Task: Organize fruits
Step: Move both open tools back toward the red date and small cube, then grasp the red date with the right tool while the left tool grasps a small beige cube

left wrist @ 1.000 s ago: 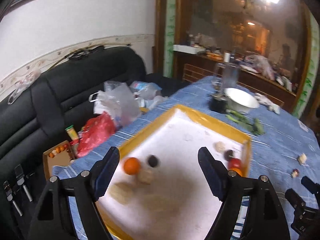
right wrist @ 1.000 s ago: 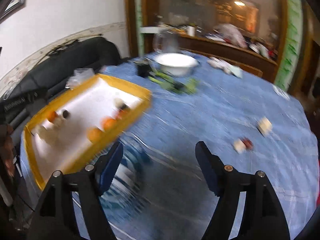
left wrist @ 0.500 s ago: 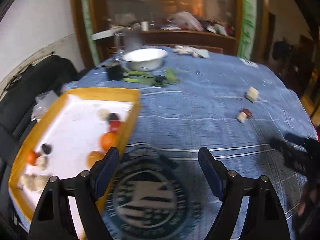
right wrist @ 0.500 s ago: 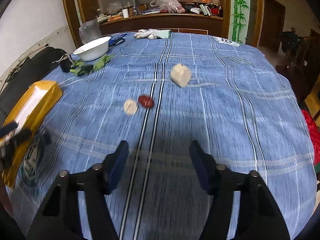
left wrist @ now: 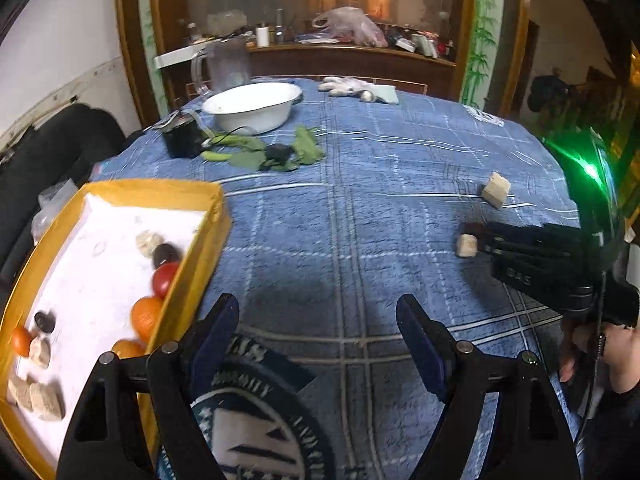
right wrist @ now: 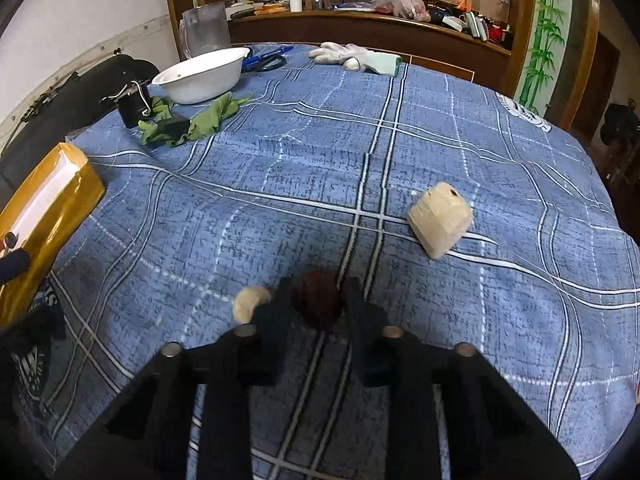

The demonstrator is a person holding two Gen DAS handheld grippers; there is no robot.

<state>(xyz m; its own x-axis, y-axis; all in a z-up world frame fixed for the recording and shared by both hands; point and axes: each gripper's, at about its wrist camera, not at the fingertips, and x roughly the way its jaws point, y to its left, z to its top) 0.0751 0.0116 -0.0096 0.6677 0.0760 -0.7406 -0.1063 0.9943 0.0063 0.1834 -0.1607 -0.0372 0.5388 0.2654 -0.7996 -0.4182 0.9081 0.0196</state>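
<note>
Nearest in the right wrist view, the right gripper (right wrist: 318, 300) has its two fingers drawn close on either side of a dark red fruit (right wrist: 320, 300) lying on the blue checked tablecloth (right wrist: 320, 168); whether the pads already pinch it or only bracket it cannot be told, though the gap looks no wider than the fruit. Just left of the left finger sits a small pale chunk (right wrist: 250, 302), close enough that it may get nudged. Further ahead and to the right lies a larger pale block (right wrist: 440, 220), well apart from the fingers. Far to the left is the yellow tray (right wrist: 60, 200). In the left wrist view the left gripper (left wrist: 318, 340) hangs wide open and empty over the cloth, with the tray (left wrist: 192, 264) and its gathered fruits just to its left. The red fruit is the right hand's job, I judge; its carry runs leftward to the tray.
</note>
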